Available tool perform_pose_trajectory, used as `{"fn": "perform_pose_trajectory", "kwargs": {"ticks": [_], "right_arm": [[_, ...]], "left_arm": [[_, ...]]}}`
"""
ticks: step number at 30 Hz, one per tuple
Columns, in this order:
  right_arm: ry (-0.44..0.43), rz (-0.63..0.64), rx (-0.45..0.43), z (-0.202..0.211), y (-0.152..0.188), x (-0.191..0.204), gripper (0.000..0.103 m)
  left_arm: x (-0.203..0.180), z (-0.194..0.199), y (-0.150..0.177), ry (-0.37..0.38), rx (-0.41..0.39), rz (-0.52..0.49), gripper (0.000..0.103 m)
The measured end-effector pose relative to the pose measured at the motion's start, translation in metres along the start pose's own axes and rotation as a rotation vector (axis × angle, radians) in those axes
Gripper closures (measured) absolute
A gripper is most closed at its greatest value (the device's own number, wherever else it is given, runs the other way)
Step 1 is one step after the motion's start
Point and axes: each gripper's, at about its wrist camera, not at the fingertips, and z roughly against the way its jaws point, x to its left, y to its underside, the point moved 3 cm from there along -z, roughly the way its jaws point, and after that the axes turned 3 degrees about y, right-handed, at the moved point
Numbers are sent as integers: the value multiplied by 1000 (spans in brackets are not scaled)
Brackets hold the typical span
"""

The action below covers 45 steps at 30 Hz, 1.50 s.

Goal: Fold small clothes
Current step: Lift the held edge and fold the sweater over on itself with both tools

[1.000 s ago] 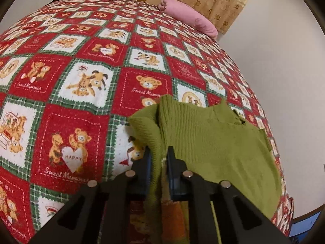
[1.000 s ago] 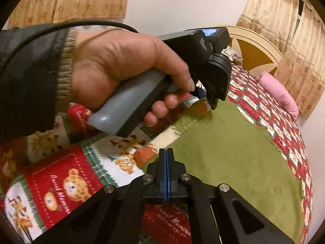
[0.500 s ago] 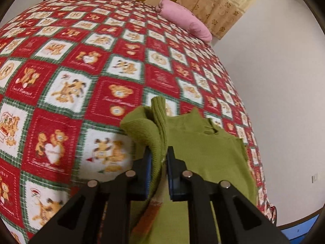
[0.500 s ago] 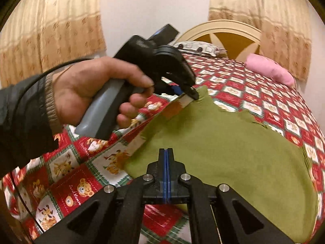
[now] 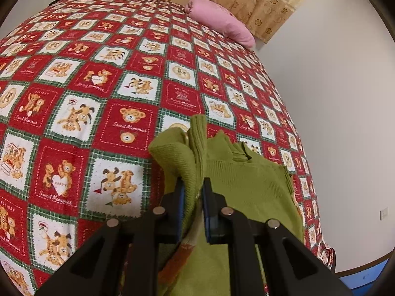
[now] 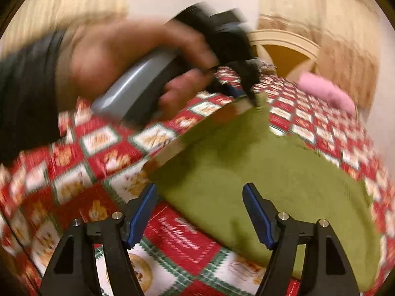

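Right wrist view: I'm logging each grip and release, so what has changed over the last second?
The right tongs, shut a second ago, have just been opening; nothing is pinched between them, and the green garment lies beyond. The left tongs have lifted its bunched edge higher off the bedspread. Unchanged: the left tongs stay shut on that edge, and the garment's far side rests on the bed.

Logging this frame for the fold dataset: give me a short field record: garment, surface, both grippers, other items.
garment: green knit top, partly lifted at one edge
surface: red teddy-bear quilt on a bed
left gripper: shut on the green knit top's bunched edge
right gripper: jaws have just been opening, now wide apart, nothing pinched, green fabric lies below
other: pink pillow near the headboard
view quality: right wrist view motion-blurred
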Motion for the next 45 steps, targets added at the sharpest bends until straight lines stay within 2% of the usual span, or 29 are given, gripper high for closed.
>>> {"fn": "perform_pose_trajectory", "kwargs": {"ticks": [2, 8, 9, 10, 11, 17, 21, 29, 39, 45], "right_arm": [[21, 67, 4, -7, -1, 21, 31], [211, 252, 40, -49, -8, 62, 33], [215, 267, 67, -58, -8, 64, 44], [204, 276, 88, -64, -8, 66, 91], [200, 279, 104, -67, -8, 65, 97], [139, 190, 28, -30, -15, 43, 98], [110, 81, -14, 0, -9, 4, 98], [31, -263, -106, 51, 5, -95, 99], [36, -433, -133, 90, 46, -152, 99], [49, -547, -120, 104, 80, -190, 99]], "left_arm": [[1, 1, 1, 6, 9, -1, 89], [1, 1, 3, 33, 26, -18, 90], [2, 2, 3, 34, 27, -19, 89], [3, 2, 2, 38, 28, -18, 89], [3, 2, 2, 35, 27, -15, 89], [6, 7, -2, 73, 22, 19, 90], [-11, 10, -6, 98, 13, 19, 90], [-79, 1, -10, 146, -4, -41, 90], [-164, -43, 1, 207, 54, -130, 91], [-201, -81, 16, 205, 102, -177, 91]]}}
